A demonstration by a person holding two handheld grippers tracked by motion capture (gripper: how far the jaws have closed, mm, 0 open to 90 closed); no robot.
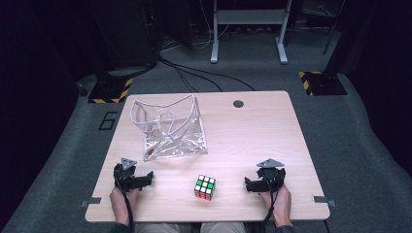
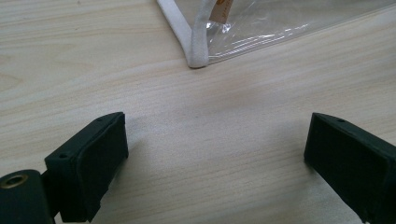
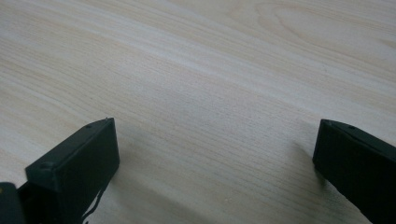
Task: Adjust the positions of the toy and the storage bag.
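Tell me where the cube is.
High view: the cube sits near the table's front edge, between the two hand-held grippers, below the clear bag.

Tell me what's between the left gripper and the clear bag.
Only bare wooden table. In the left gripper view, the left gripper has its jaws spread, with plain tabletop up to the clear bag's white-trimmed corner.

Legible marking: the numeral "6" [image 1: 108, 120], dark on the grey floor [image 1: 63, 145] just left of the worktop's [image 1: 252, 136] far-left corner. No other text readable.
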